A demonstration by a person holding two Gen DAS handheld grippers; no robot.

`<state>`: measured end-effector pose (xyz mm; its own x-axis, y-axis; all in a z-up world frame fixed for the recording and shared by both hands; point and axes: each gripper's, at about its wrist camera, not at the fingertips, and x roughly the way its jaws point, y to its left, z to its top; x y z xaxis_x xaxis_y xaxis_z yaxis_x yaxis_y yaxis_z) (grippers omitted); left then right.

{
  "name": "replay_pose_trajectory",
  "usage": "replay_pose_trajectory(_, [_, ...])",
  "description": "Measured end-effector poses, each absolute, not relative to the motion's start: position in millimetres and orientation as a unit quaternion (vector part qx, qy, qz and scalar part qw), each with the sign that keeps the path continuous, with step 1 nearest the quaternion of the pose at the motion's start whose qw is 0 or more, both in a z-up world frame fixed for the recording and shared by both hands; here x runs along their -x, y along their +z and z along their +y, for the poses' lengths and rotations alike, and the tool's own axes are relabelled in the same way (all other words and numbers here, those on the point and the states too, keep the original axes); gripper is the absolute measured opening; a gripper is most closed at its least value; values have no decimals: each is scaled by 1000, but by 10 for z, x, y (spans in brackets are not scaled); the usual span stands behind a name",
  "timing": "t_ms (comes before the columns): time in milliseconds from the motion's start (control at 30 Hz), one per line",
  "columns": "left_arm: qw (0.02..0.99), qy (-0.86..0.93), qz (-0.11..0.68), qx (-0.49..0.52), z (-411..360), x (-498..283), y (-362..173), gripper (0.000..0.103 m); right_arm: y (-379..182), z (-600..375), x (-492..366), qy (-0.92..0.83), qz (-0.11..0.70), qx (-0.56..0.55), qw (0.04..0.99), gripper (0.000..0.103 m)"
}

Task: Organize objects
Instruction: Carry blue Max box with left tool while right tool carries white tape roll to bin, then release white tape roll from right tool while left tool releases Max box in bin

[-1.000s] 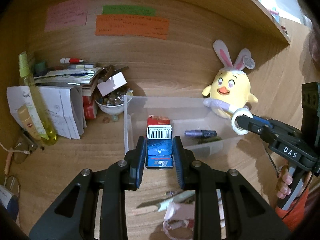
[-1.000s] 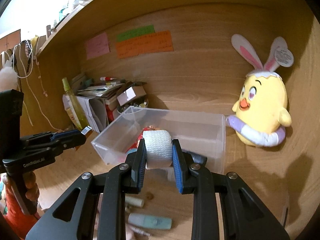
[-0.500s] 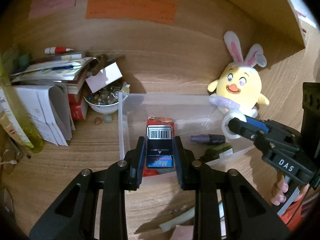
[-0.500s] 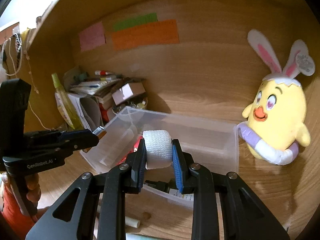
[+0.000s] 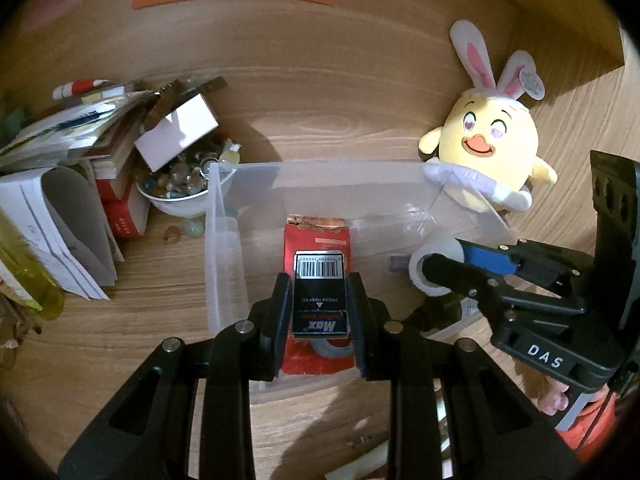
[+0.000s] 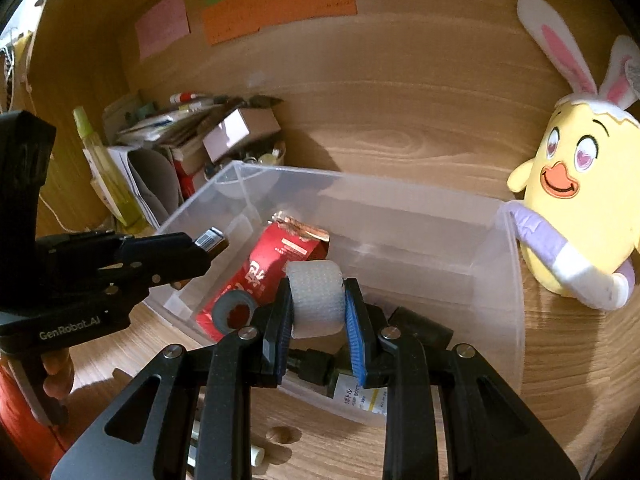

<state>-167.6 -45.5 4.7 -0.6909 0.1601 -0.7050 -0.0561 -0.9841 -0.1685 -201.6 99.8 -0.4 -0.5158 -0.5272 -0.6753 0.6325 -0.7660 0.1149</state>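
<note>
Left tongs [image 5: 319, 306] pinch a staple box [image 5: 319, 294], right tongs [image 6: 316, 306] a gauze roll [image 6: 316, 300], both above the clear bin [image 6: 400, 188]; letting go together risks the roll bouncing out.

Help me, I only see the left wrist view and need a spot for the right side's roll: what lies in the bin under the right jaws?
Observer: A dark bottle with a white label lies in the clear bin, just below the right gripper.
Operator: Is the roll held squarely?
Observer: Yes. The white roll, with its woven surface facing the camera, sits clamped between both blue pads.
Operator: What is the grey sliver under my jaws?
Observer: A grey tape roll, lying on the near end of the red packet.
</note>
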Motion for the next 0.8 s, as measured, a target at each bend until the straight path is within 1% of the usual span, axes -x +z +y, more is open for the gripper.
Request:
replay_pose_trajectory(267, [66, 916, -72, 388, -475, 1652, 67, 27, -43, 922, 1968, -872, 100, -355, 321, 23])
replay_pose_trajectory(300, [67, 917, -72, 387, -472, 1641, 81, 27, -40, 914, 1965, -873, 103, -354, 320, 24])
replay_pose_trajectory(433, [69, 919, -71, 381, -442, 1573, 156, 28, -2, 925, 1929, -877, 107, -346, 315, 40])
replay_pose_trajectory(500, [69, 921, -69, 376, -433, 1527, 200, 33, 36, 931, 1902, -881, 111, -338, 312, 43])
replay_pose_trajectory(567, [67, 924, -69, 370, -428, 1470, 251, 45, 76, 941, 1876, -885, 111, -332, 308, 49])
replay_pose_trajectory(633, [64, 929, -65, 360, -419, 1397, 309, 51, 127, 968, 1843, -889, 112, -324, 303, 57])
replay_pose_trajectory(700, [61, 932, -57, 352, -405, 1319, 362, 56, 183, 1001, 1805, -893, 111, -318, 299, 60])
replay_pose_trajectory(767, [58, 935, -53, 346, -397, 1252, 395, 64, 233, 1050, 1762, -896, 108, -312, 297, 64])
replay_pose_trajectory(800, [56, 937, -51, 342, -397, 1200, 413, 66, 254, 1076, 1740, -898, 106, -309, 296, 67])
